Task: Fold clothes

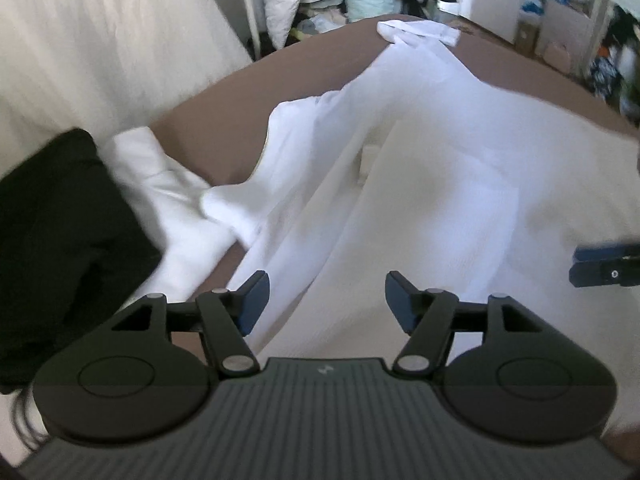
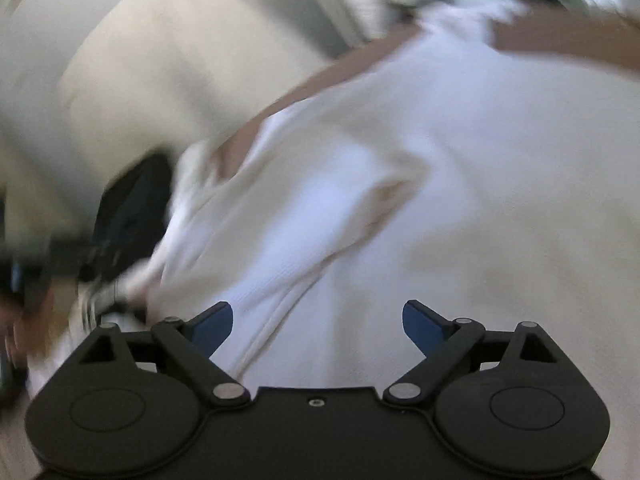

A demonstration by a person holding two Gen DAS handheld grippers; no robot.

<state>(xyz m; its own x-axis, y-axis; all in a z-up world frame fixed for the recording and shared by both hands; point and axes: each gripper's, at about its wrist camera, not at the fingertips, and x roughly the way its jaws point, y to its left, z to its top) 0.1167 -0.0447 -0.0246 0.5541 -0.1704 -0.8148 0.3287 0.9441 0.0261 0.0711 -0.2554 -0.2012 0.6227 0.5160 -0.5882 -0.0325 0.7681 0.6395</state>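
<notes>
A large white knitted garment (image 1: 420, 168) lies spread over a brown padded surface (image 1: 224, 120), its long axis running from the near edge, under both tools, away to a bunched end (image 1: 416, 30) at the far side. The left gripper (image 1: 326, 300) hangs just above the garment's near left border; its blue-padded fingers (image 1: 252, 300) stand well apart with nothing pinched, only a loose fold of white cloth running beneath the gap. The right gripper (image 2: 318, 328) hovers over the broad middle of the same garment (image 2: 440, 160), fingers (image 2: 420, 326) spread wide and empty, a raised crease (image 2: 280, 300) passing below them toward the left; that view is blurred. A narrow sleeve-like piece (image 1: 236, 200) trails off to the left, toward a folded white cloth (image 1: 160, 184) and a black folded garment (image 1: 60, 240). The left tool looks nearer to that loose sleeve, so it seems better placed to gather it inward.
</notes>
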